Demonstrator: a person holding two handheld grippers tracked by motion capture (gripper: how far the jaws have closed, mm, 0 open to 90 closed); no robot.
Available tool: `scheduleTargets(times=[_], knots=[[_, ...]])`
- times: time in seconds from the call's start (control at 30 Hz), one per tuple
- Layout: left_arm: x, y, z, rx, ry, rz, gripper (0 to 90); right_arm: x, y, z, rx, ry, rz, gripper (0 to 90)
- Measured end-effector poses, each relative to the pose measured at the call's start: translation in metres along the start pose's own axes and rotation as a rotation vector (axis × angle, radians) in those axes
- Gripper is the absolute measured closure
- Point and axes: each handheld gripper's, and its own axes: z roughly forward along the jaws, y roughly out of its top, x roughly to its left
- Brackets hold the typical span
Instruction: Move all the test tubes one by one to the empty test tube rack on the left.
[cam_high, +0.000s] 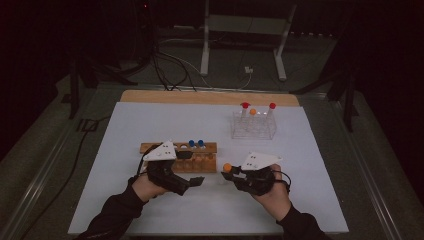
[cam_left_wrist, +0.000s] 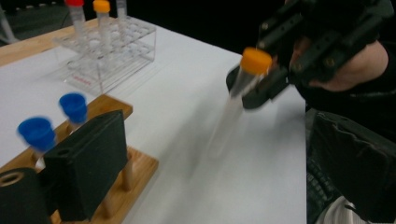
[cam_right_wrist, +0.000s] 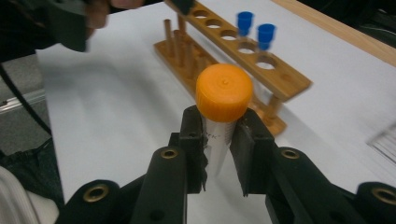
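Worktop (cam_high: 150, 210) first: a white sheet carrying a wooden rack (cam_high: 206, 148) toward its near-left part and a clear plastic rack (cam_high: 253, 131) toward its far-right corner. By my reading the work is moving capped tubes between the racks, and it looks partly done — two blue-capped tubes (cam_high: 196, 143) stand in the wooden rack's far row beside several empty holes, while three tubes, two red-capped and one orange-capped, stand in the clear rack. The right gripper (cam_high: 231, 172) hovers near the worktop's near edge, right of the wooden rack, its jaws pinching the orange-capped tube (cam_high: 227, 167) just under the cap. The left gripper (cam_high: 196, 182) sits in front of the wooden rack with its jaws spread and nothing between them. What remains, I judge, is seating this tube in a rack and handling the rest. The right gripper view shows the pads pressed on the tube's clear wall, with faint print on it — detail too small in the high view. The left gripper view shows the tube hanging tilted and blurred below the cap.
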Motion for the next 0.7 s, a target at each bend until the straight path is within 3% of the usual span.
scheduleTargets(times=[0.2, 0.4, 0.7], knots=[[-0.006, 0.008, 0.012, -0.003, -0.035, 0.029, 17.0, 0.007, 0.0, 0.007, 0.014, 0.028, -0.015, 74.4], [-0.012, 0.016, 0.021, -0.007, -0.077, 0.066, 37.0, 0.009, 0.0, 0.01, 0.022, 0.039, -0.013, 74.3], [-0.018, 0.022, 0.033, 0.025, -0.08, 0.098, 55.4, 0.009, 0.0, 0.011, 0.022, 0.04, -0.013, 74.3]])
